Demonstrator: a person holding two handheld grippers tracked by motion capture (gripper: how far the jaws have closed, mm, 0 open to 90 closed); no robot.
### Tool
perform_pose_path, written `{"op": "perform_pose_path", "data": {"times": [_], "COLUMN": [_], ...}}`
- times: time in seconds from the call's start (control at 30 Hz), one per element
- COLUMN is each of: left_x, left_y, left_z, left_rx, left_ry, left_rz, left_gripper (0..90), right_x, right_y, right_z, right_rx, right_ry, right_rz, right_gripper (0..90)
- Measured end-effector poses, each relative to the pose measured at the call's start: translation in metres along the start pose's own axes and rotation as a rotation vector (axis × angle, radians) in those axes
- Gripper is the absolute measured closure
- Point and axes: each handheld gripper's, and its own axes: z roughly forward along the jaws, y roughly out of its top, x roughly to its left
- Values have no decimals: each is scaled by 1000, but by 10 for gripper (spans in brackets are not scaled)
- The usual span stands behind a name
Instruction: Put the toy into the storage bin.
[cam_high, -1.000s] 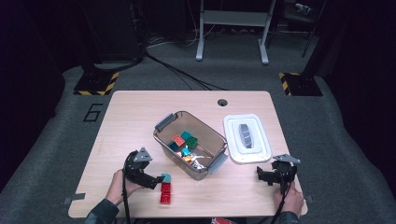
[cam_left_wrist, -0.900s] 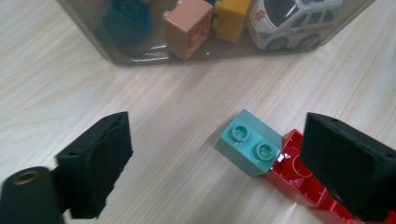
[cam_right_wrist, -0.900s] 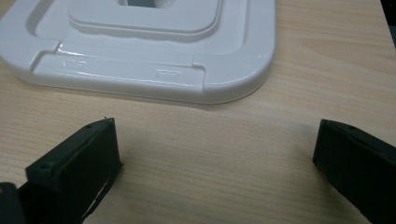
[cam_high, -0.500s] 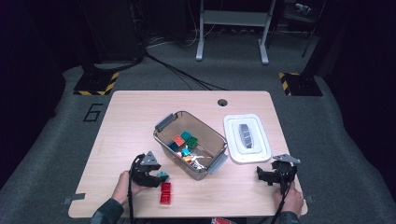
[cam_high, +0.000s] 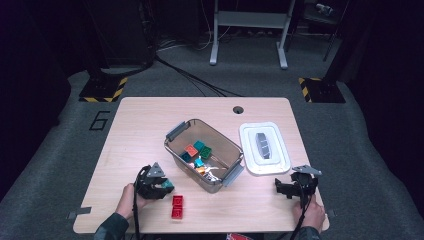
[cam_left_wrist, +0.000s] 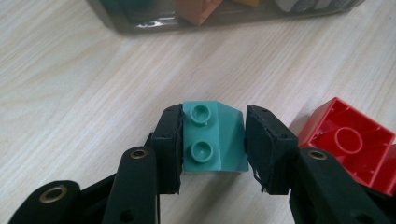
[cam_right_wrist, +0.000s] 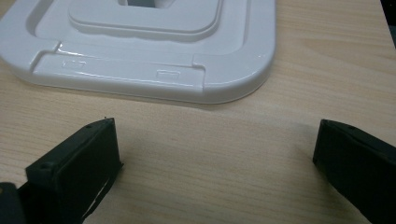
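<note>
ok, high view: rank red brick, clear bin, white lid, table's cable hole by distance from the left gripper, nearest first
From the left gripper, which has just been closing on a teal brick:
1. Red plastic brick, just right of it, near edge.
2. Clear plastic bin, mid-table.
3. White plastic lid, right of bin.
4. Round cable hole, far edge.

Our left gripper (cam_left_wrist: 212, 140): black jaws, brass-ringed screw holes, grey three-cornered plate. Right gripper (cam_high: 286, 188): black, same plate, trailing cable. Dark sleeves.

You see a clear bin (cam_high: 220, 180) of mixed blocks mid-counter, a white lid (cam_high: 280, 157) lying toward the right edge, and a red block (cam_high: 177, 206) near the front edge.
</note>
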Motion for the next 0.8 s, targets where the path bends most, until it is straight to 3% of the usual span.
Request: {"op": "perform_pose_path", "data": {"times": [0.13, 0.23, 0.37, 0.43, 0.8], "left_x": [0, 0, 0, 1, 8], "left_y": [-4, -6, -6, -6, 8], "left_z": [3, 3, 2, 0, -22], "left_rx": [8, -2, -9, -28, -80], "left_ry": [14, 25, 33, 21, 35], "left_rz": [-2, -2, 2, -19, -45], "left_gripper": [517, 576, 587, 588, 588], "right_x": [0, 0, 0, 0, 0], "right_y": [0, 0, 0, 0, 0], "right_z": [0, 0, 0, 0, 0], "right_rx": [0, 0, 0, 0, 0], "right_ry": [0, 0, 0, 0, 0], "right_rz": [0, 0, 0, 0, 0], "right_gripper": [0, 0, 0, 0, 0]}}
